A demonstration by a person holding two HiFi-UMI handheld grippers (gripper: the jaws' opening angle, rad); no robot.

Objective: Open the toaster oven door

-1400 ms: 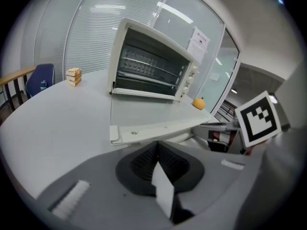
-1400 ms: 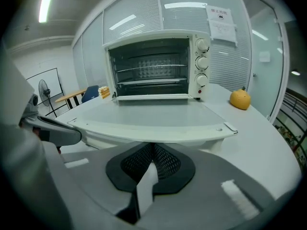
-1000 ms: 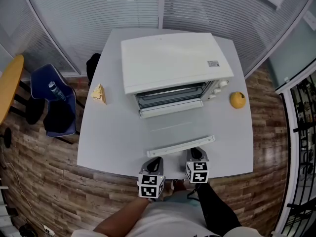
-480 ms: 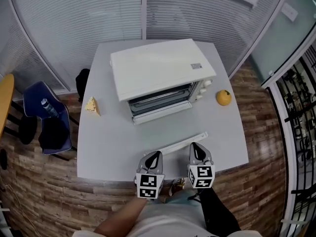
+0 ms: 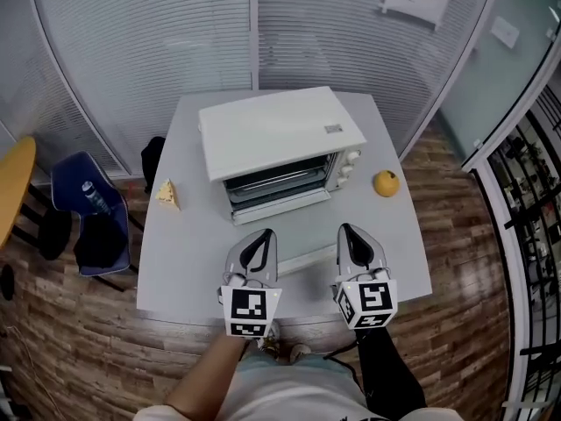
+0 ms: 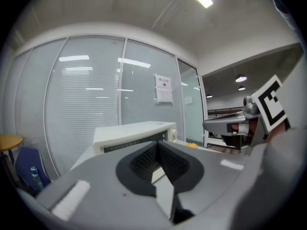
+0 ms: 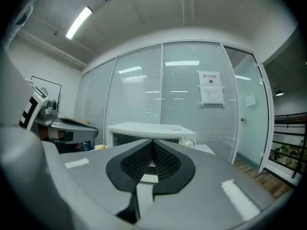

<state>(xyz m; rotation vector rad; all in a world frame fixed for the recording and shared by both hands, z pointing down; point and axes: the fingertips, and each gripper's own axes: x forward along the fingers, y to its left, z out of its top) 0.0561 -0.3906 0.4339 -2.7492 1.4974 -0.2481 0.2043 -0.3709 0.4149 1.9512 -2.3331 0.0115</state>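
A white toaster oven [image 5: 279,134] stands on the grey table [image 5: 184,253]. Its glass door hangs down flat toward me, and the door's white handle bar [image 5: 307,258] shows between my two grippers. My left gripper [image 5: 261,236] and right gripper [image 5: 347,230] are held side by side above the table's front part, near the handle, both shut with nothing in them. In the left gripper view the oven [image 6: 134,132] shows beyond the closed tips [image 6: 157,143]. The right gripper view has the oven [image 7: 151,128] straight ahead of its tips [image 7: 152,142].
A yellow cheese wedge [image 5: 166,193] lies left of the oven and a yellow fruit [image 5: 386,182] lies to its right. A blue chair [image 5: 88,213] with a bottle stands left of the table. Glass walls with blinds run behind.
Both grippers have risen from the door handle near the table's front edge and now appear larger and nearer the oven. The door stays down.
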